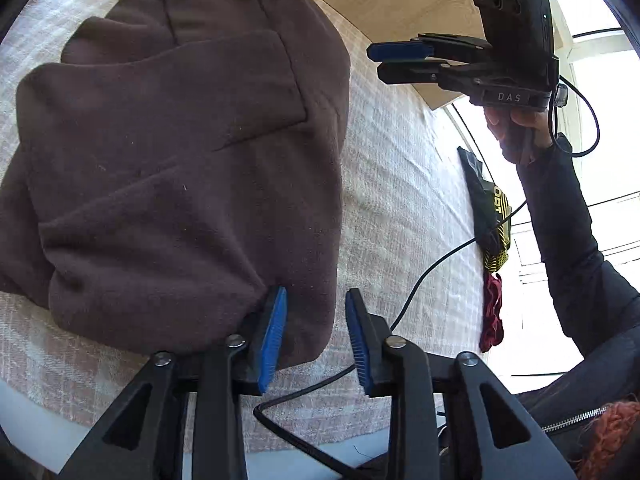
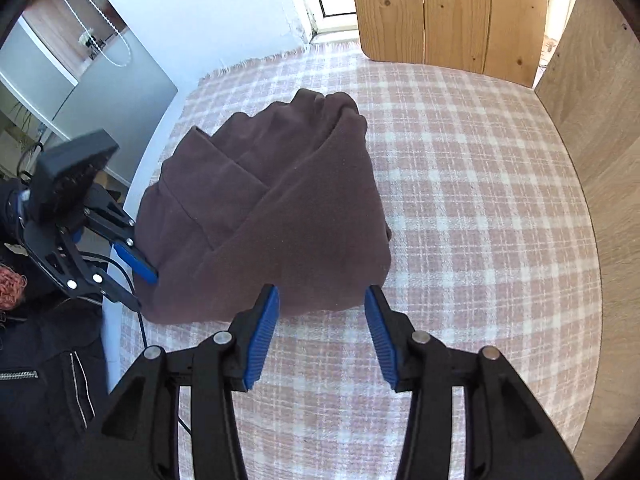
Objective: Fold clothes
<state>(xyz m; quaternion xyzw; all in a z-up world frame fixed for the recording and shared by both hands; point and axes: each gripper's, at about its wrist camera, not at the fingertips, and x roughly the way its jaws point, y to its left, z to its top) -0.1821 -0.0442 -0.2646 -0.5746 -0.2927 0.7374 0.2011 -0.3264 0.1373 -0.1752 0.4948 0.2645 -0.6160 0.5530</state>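
A brown garment (image 1: 180, 160) lies folded in a thick bundle on the pink checked blanket (image 1: 400, 200). My left gripper (image 1: 316, 294) stands at the bundle's near corner with its jaws apart. The cloth's corner lies between them against the left pad, and a strip of blanket shows before the right pad. The right wrist view shows the garment (image 2: 272, 208) with the left gripper (image 2: 140, 284) at its left edge. My right gripper (image 2: 322, 292) hangs open over the blanket (image 2: 460, 200) just short of the bundle's near edge, holding nothing. From the left wrist, the right gripper (image 1: 378, 62) is raised in the air at the upper right.
Wooden panels (image 2: 448, 12) stand at the blanket's far and right sides. A black and yellow item (image 1: 492, 216) and a red cloth (image 1: 492, 312) lie at the bed's edge by a bright window. A black cable (image 1: 420, 280) trails across the blanket. The person's dark sleeve (image 1: 568, 220) is at the right.
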